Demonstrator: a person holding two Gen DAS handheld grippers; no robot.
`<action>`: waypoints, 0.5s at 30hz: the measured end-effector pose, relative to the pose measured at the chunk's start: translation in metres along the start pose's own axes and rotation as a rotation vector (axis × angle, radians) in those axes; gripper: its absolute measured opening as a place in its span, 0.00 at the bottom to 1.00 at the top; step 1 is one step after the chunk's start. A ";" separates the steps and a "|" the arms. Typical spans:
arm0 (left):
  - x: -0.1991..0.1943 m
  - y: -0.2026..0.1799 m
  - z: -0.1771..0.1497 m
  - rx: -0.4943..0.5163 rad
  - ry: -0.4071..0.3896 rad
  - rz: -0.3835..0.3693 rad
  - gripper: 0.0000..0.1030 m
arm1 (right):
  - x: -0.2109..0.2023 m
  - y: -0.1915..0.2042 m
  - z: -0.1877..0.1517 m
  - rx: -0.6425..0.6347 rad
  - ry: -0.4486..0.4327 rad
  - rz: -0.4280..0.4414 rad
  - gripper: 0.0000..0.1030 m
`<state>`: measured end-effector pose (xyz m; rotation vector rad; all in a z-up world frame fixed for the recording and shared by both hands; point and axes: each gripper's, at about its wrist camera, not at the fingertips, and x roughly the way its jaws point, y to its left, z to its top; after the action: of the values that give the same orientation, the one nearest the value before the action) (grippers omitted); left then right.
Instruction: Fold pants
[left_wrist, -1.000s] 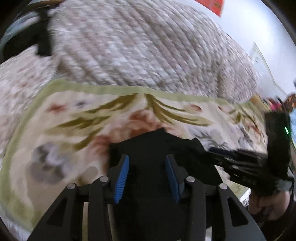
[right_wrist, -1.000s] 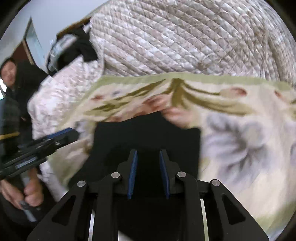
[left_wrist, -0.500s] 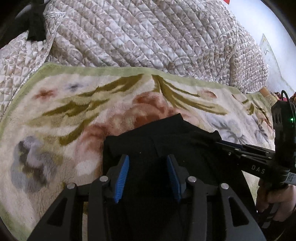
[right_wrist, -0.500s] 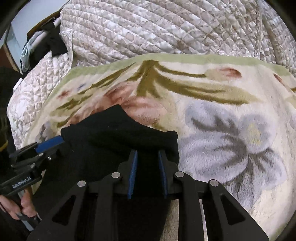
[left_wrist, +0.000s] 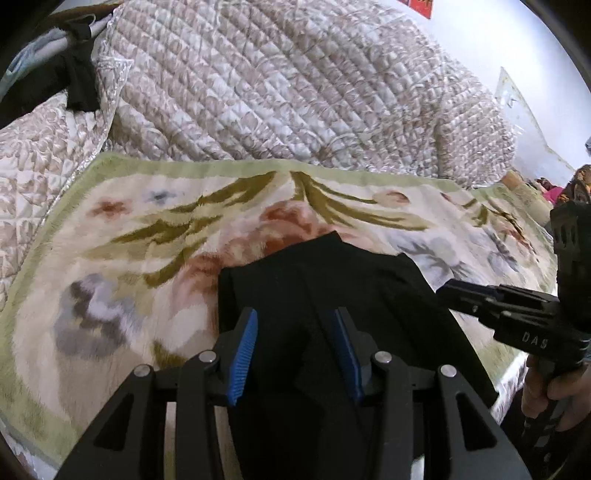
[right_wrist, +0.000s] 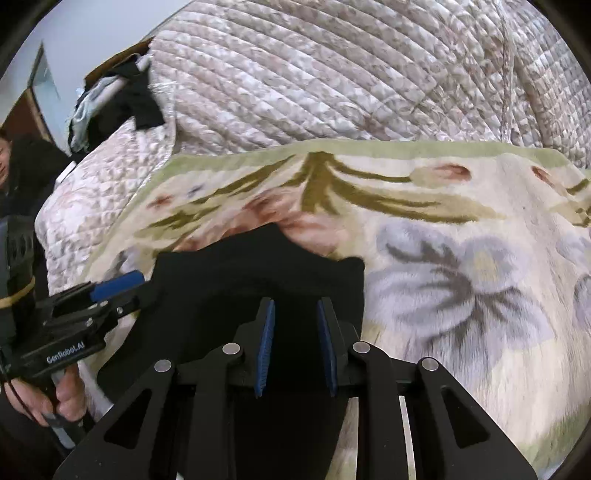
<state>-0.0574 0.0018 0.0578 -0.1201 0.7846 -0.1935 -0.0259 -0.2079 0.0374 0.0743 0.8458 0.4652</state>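
Step in hand, judged: mid-fold, pants (left_wrist: 325, 280) carried over blanket (left_wrist: 122, 258), far edge draped on it.
Left gripper (left_wrist: 295, 354): black cloth between fingers, likely grasped; pad contact unclear.
Right gripper (right_wrist: 295, 347): narrow gap, cloth between; grip likely, cannot tell.
Next: lower, lay edge flat, release.
Left view alone shows right gripper side-on; right view alone shows clothes heap (right_wrist: 110, 99) on quilt (right_wrist: 332, 74).

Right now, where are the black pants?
In both wrist views the black pants lie at the near edge of the floral blanket, between the left gripper and right gripper, in front of the quilted bedspread.
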 end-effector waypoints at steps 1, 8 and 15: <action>-0.001 0.000 -0.005 -0.002 0.007 -0.002 0.45 | -0.002 0.002 -0.006 -0.001 0.007 0.005 0.23; 0.007 0.005 -0.030 -0.015 0.059 -0.002 0.47 | 0.009 0.005 -0.034 -0.048 0.049 0.016 0.28; 0.000 0.007 -0.032 -0.025 0.053 0.018 0.47 | 0.008 0.006 -0.033 -0.052 0.051 0.009 0.29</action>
<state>-0.0789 0.0079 0.0337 -0.1315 0.8410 -0.1701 -0.0480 -0.2036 0.0115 0.0190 0.8830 0.4990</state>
